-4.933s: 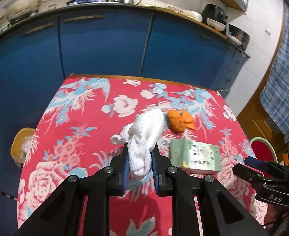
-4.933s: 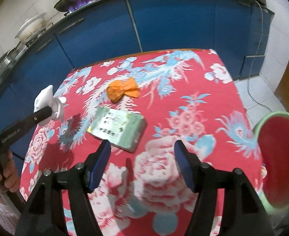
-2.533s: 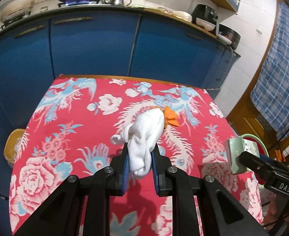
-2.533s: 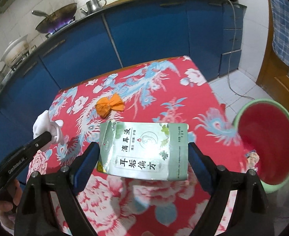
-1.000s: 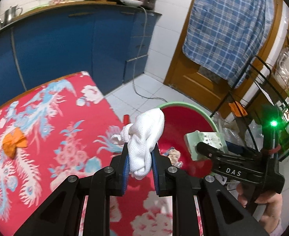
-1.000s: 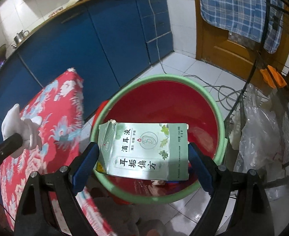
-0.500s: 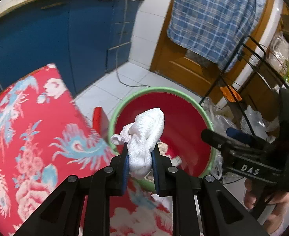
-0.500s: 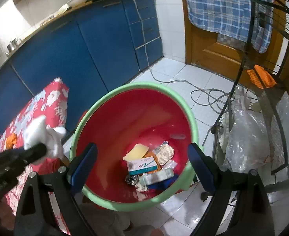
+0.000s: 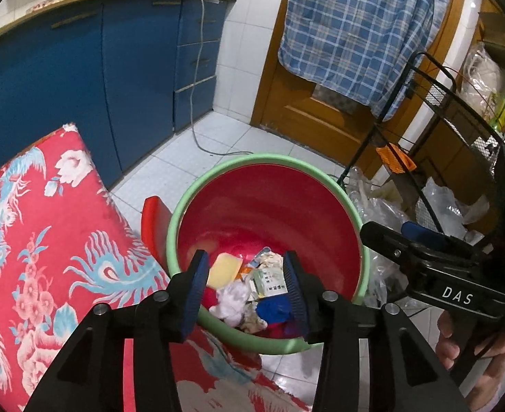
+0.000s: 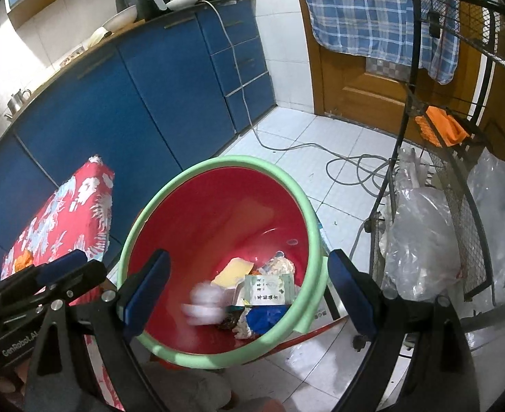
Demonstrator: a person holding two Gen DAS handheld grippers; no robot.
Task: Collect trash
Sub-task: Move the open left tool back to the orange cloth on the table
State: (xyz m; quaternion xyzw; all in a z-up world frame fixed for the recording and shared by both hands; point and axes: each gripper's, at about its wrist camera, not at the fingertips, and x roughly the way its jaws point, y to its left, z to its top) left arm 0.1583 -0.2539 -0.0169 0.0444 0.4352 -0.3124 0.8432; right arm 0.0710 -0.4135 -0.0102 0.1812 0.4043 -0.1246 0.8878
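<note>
The left tool (image 9: pixel 245 285) hangs over the red plastic bucket with a green rim (image 9: pixel 321 178); its blue pads have just been opening and now stand partly apart with nothing between them. The crumpled white cloth (image 9: pixel 233 300) it clamped half a second ago lies in the bucket among the other trash, beside the pale green printed carton (image 9: pixel 269 283); it is blurred in the right wrist view. The right tool (image 10: pixel 245 295) is spread wide and empty above the same bucket, as it was half a second ago. The table with the red floral cloth (image 9: pixel 46 223) stands just beside the bucket.
</note>
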